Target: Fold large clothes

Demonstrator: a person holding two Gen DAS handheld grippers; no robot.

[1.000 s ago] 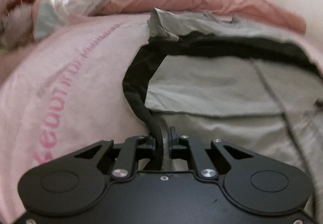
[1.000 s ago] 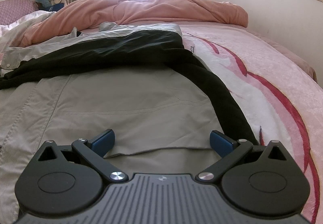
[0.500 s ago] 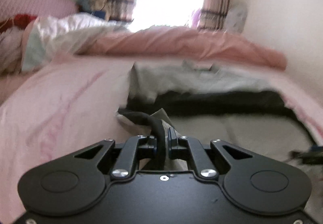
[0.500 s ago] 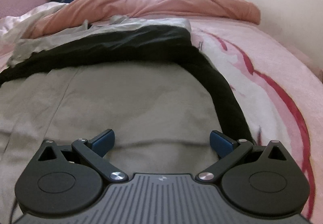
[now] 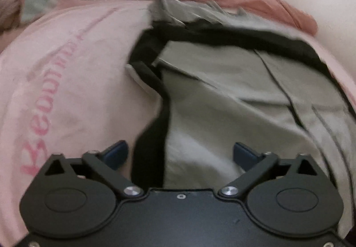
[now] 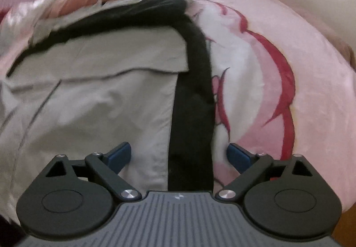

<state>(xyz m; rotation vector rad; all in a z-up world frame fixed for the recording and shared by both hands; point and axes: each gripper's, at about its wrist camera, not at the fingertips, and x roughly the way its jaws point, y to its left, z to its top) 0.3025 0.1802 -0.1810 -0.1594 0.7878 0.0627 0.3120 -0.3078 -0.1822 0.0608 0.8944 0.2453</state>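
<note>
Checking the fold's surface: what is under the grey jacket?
The grey jacket, with its black lining, lies on a pink blanket. What the blanket hides beneath the jacket cannot be seen.

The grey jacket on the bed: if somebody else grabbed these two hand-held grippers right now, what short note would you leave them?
Left gripper: jaws opening, nothing pinched; the black edge lies loose between them.
Right gripper: open, holding nothing, over the other black edge.
Grey jacket: spread on the pink blanket, black lining showing round its border, one grey layer already lying folded across its far part.
Done: apparently a first fold.
Left: probably grip both near edges, fold again and smooth it. The views are blurred, so check the layers first.
</note>
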